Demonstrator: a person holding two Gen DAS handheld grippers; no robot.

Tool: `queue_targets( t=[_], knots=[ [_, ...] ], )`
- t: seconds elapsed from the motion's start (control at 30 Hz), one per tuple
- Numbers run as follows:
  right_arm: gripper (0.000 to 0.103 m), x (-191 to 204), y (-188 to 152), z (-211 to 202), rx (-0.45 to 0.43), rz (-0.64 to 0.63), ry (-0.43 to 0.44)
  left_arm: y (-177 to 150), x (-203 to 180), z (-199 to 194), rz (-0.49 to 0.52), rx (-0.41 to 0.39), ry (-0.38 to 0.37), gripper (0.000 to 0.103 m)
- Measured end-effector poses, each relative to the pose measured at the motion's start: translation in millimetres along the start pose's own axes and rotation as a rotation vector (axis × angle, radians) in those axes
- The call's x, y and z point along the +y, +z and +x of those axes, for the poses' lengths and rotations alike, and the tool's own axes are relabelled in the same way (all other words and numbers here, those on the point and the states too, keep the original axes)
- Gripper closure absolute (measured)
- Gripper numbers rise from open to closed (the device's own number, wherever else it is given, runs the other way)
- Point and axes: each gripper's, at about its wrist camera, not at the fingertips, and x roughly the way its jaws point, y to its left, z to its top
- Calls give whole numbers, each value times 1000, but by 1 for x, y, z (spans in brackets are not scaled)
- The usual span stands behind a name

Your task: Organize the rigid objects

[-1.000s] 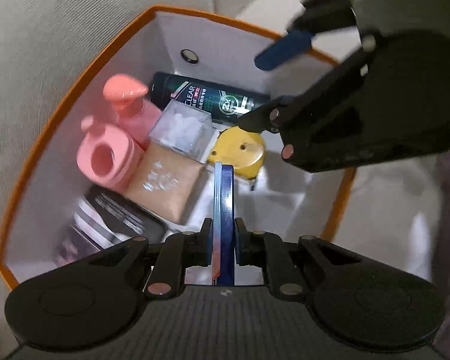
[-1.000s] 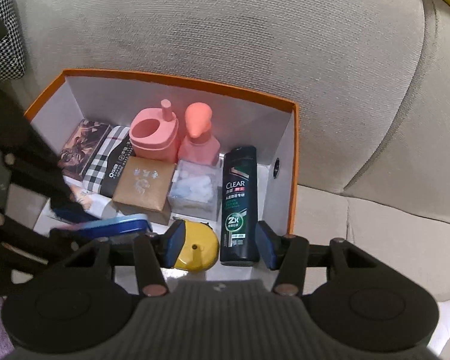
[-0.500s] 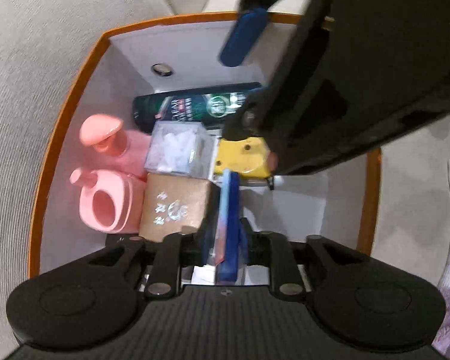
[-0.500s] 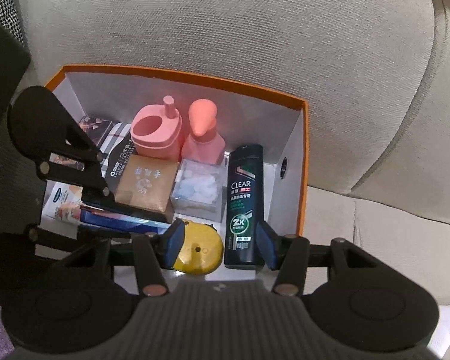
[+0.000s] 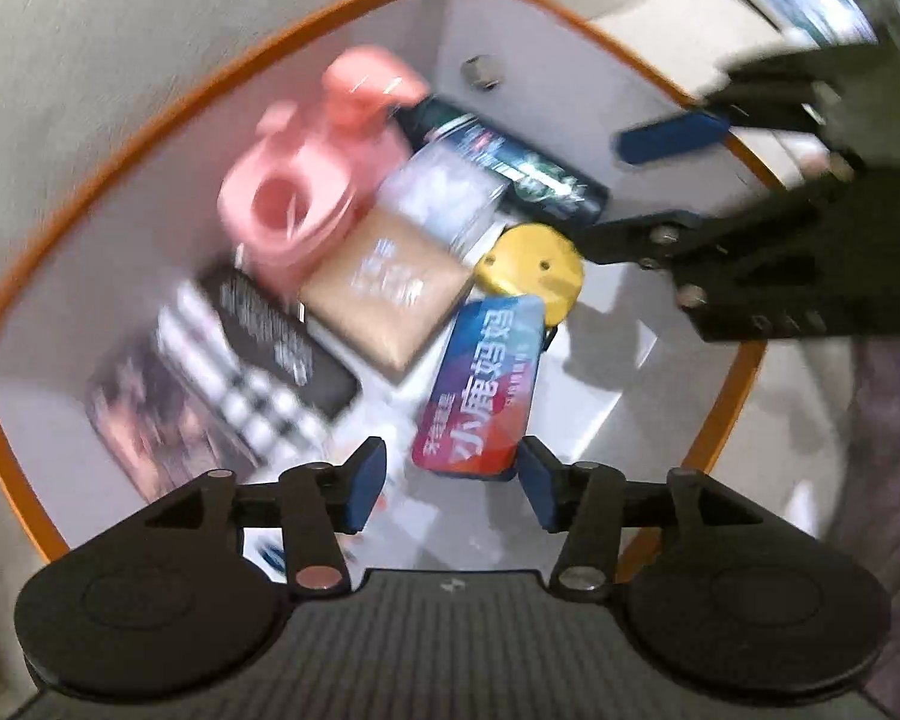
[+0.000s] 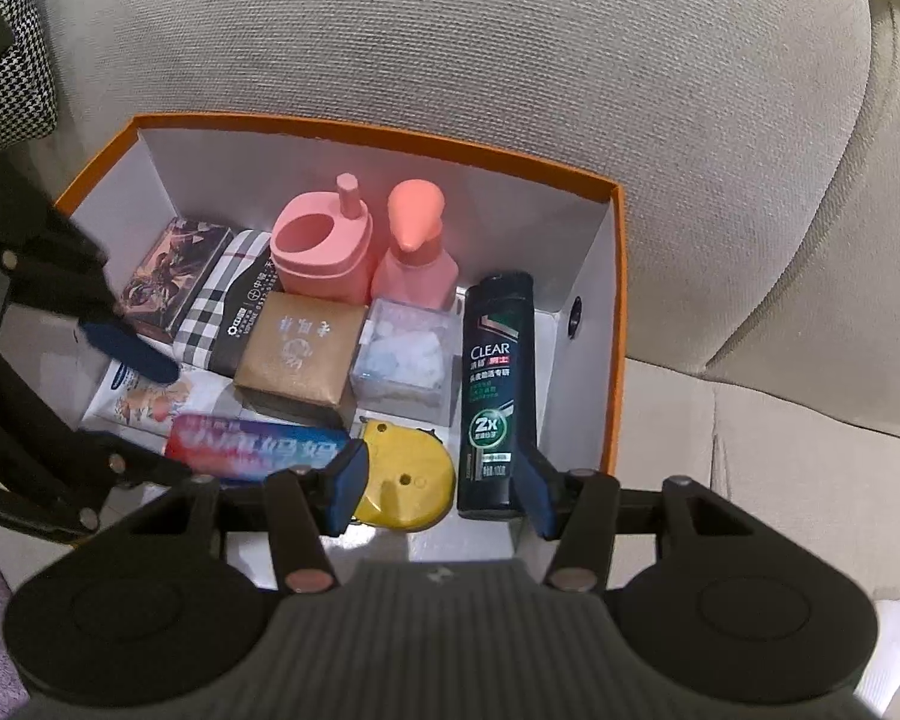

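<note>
Steeply, we aim both tongs down into the orange-rimmed box (image 6: 615, 324). Our left tongs (image 5: 447, 483) have just been opening, pads clear of the flat blue-and-red tin (image 5: 480, 384) lying near the yellow disc (image 5: 531, 270). Our right tongs (image 6: 441, 489) hang apart, gripping nothing.

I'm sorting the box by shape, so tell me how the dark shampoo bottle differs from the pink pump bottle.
The shampoo bottle lies flat along the side wall; the pink pump bottle stands upright at the back. The shampoo bottle is dark with a printed label and flat cap; the pump bottle is plain pink with a pump head. Both sit inside the orange-rimmed box.

Orange-rimmed box (image 6: 615, 324), seemingly red-blue tin (image 5: 480, 384)
</note>
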Motion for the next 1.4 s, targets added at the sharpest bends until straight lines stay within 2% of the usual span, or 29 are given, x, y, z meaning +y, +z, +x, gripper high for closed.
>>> queue_targets(
  t=[0.07,0.27,0.37,0.53,0.77,0.93,1.07,1.2,1.27,1.37,1.4],
  knots=[
    [48,1,-1,-1,4,-2,3,-2,9,2,-88,7,-51,44],
    [51,4,1,2,15,-21,10,-5,21,15,-250,87,-77,46],
    [51,5,4,3,15,-20,13,-4,29,31,-314,108,-113,46],
    [52,8,5,6,21,-41,21,0,32,53,-357,142,-123,55],
    [52,10,6,8,27,-46,22,-2,31,47,-354,111,-124,56],
    [52,11,5,-11,6,-37,20,-12,20,9,-302,-18,-101,56],
    [50,16,6,-38,-34,-31,22,-30,7,-35,-288,-157,-44,56],
    [47,20,7,-67,-76,-7,32,-49,-7,-79,-288,-298,54,55],
    [42,22,6,-81,-99,9,36,-61,-16,-100,-289,-373,116,52],
    [38,28,3,-101,-139,21,32,-77,-29,-126,-297,-480,207,51],
    [38,30,2,-107,-151,23,31,-84,-34,-133,-294,-515,236,48]
  ],
)
